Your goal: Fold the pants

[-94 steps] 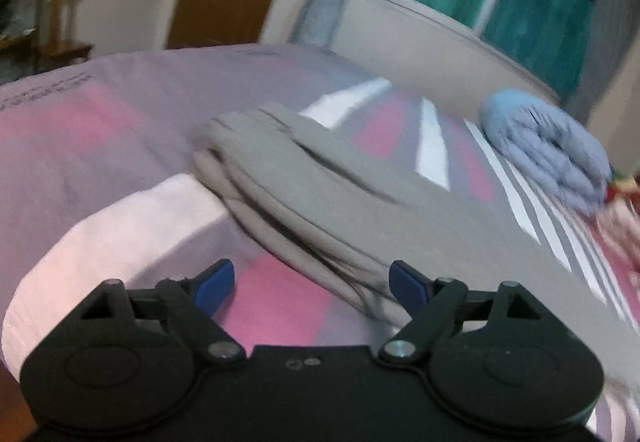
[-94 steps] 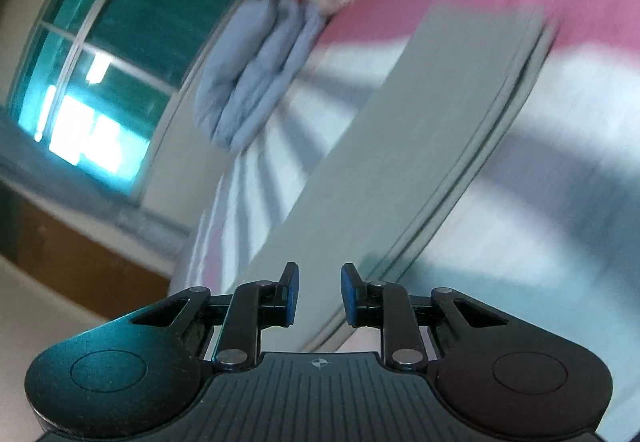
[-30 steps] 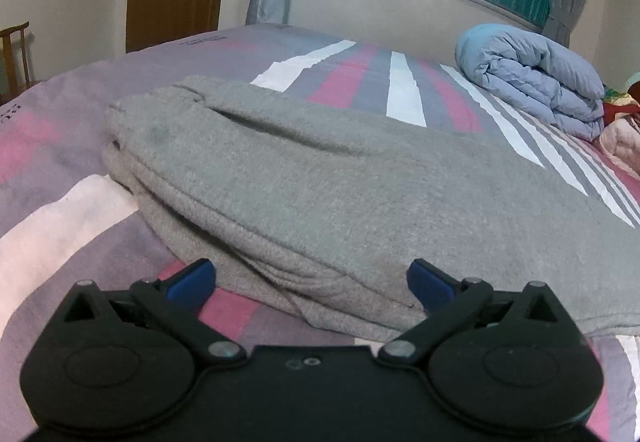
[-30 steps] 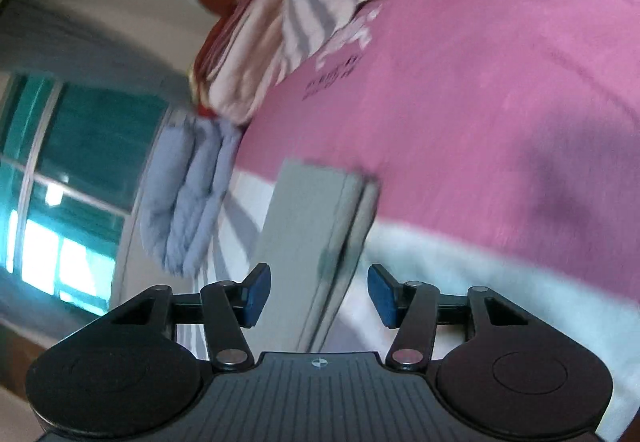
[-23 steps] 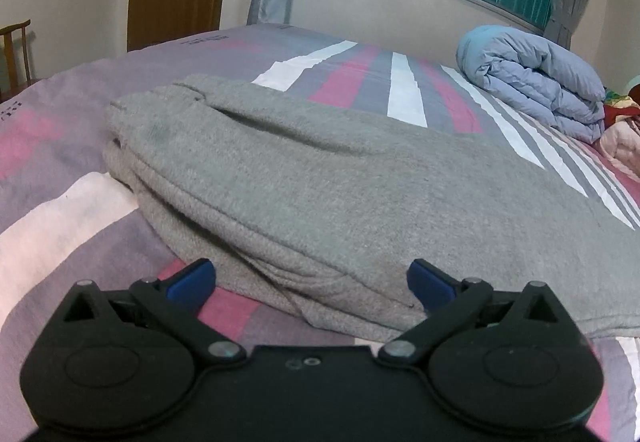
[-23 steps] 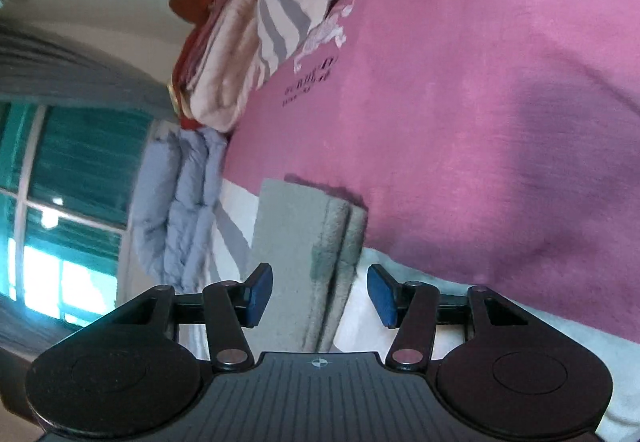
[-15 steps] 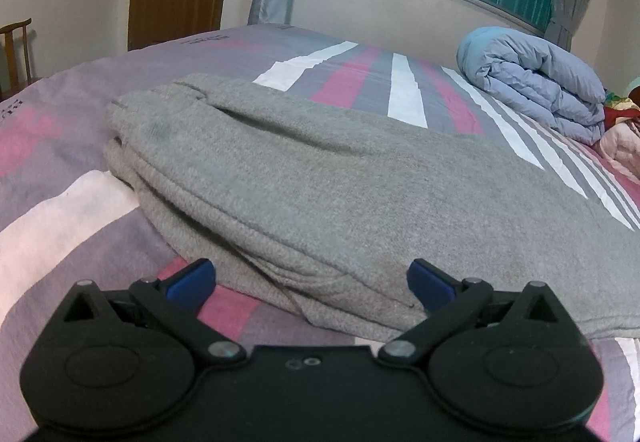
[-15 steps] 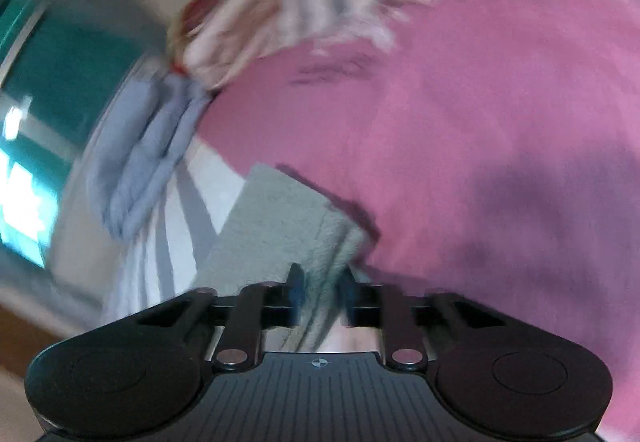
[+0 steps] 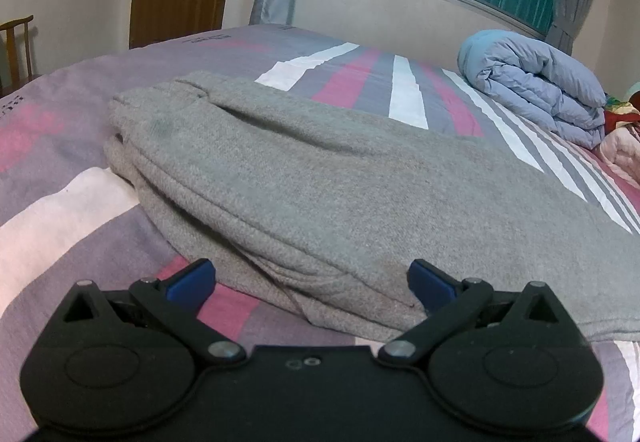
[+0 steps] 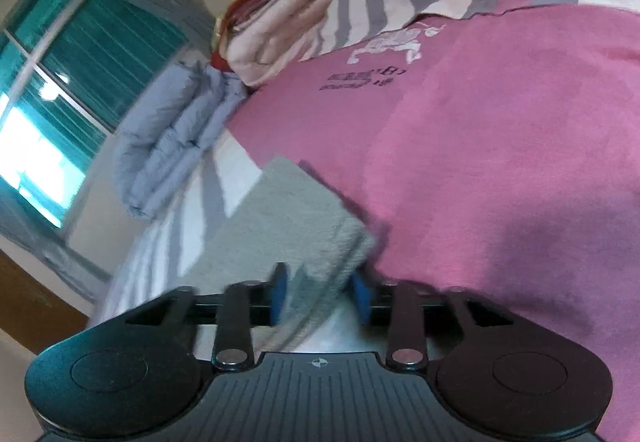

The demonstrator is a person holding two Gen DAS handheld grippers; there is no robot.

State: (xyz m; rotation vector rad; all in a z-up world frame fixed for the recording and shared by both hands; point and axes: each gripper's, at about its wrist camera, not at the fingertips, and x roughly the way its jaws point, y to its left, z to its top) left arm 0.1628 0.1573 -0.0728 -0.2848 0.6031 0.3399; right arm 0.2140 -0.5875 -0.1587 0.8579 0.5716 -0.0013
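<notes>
Rolled and shifted since a second ago, the right gripper [image 10: 318, 296] now sits at the cuff end of the pants [image 10: 288, 226], where earlier that grey end lay a little ahead of its fingers. Its jaws closed almost fully half a second back and are opening again now; the cuff corner lies between the blue pads, though the picture is blurred there and I cannot say for sure whether the pads press the cloth or only flank it. The left gripper [image 9: 312, 280] has not moved: its jaws stand wide apart, holding nothing, with the near edge of the pants [image 9: 320, 194] just in front of and between the fingers.

The pants lie flat on the striped bedspread [image 9: 60, 218], already folded lengthwise, legs stacked. The long axis runs from the waistband at the left gripper's side across to the cuffs at the right gripper's side, so each hand is nearest one end. A rolled blue quilt [image 9: 532, 82] rests well apart, toward the window.

Judging by this layout, the coming fold probably carries the cuff end along that long axis toward the waistband, which makes the right hand the mover and the left the anchor.
</notes>
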